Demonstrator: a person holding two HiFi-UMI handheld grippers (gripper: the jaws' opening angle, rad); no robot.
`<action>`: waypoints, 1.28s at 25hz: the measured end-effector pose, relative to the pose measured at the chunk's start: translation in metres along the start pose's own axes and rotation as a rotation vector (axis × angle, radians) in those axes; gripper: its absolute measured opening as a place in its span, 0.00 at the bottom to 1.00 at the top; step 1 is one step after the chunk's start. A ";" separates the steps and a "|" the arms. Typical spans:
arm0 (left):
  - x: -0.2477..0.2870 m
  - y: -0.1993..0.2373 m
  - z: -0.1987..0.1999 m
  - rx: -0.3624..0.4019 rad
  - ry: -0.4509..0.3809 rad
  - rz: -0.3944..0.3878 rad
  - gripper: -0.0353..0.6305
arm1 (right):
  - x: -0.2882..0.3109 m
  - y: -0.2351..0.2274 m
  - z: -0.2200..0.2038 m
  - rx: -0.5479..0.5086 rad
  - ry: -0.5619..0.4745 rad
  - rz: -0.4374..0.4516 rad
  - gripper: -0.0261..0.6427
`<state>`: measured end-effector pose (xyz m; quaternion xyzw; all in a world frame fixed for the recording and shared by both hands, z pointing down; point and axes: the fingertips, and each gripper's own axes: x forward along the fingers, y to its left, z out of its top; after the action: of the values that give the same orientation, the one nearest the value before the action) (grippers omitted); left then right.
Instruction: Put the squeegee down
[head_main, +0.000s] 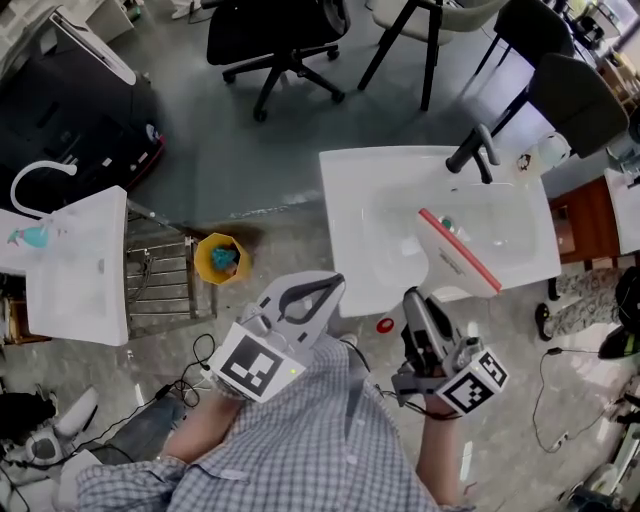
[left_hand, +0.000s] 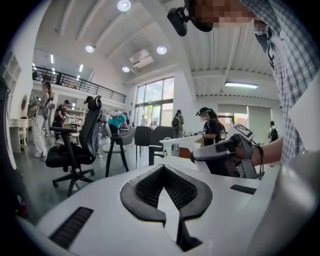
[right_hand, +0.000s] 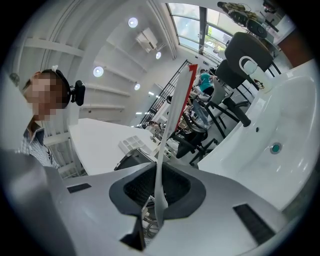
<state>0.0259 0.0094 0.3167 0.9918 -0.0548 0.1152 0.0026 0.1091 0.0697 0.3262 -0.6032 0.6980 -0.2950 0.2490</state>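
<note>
The squeegee (head_main: 458, 252) has a white blade with a red edge and hangs tilted over the white sink (head_main: 350, 195). My right gripper (head_main: 418, 300) is shut on its thin white handle just in front of the sink's near rim. In the right gripper view the handle (right_hand: 172, 115) rises from between the jaws of the right gripper (right_hand: 159, 172) to the red-edged blade, with the basin (right_hand: 285, 125) to the right. My left gripper (head_main: 325, 285) is held left of the right one, at the sink's near left corner. The left gripper (left_hand: 163, 170) is shut, with nothing between its tips.
A black faucet (head_main: 472, 152) stands on the sink's far rim. A yellow bin (head_main: 220, 258) sits on the floor to the left, beside a second white sink (head_main: 80, 265). Office chairs (head_main: 275, 40) stand beyond. Cables lie on the floor near my feet.
</note>
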 end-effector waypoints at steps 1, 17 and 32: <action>-0.001 0.004 -0.001 -0.004 -0.005 0.000 0.06 | 0.004 0.001 -0.001 -0.004 0.002 -0.002 0.09; -0.021 0.049 -0.012 -0.041 -0.007 0.072 0.06 | 0.045 0.006 -0.019 -0.014 0.107 0.009 0.09; 0.001 0.046 -0.010 -0.103 -0.017 0.265 0.06 | 0.055 -0.026 -0.021 0.019 0.323 0.133 0.09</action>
<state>0.0201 -0.0365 0.3259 0.9754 -0.1912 0.1034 0.0381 0.1039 0.0153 0.3602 -0.4981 0.7645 -0.3774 0.1581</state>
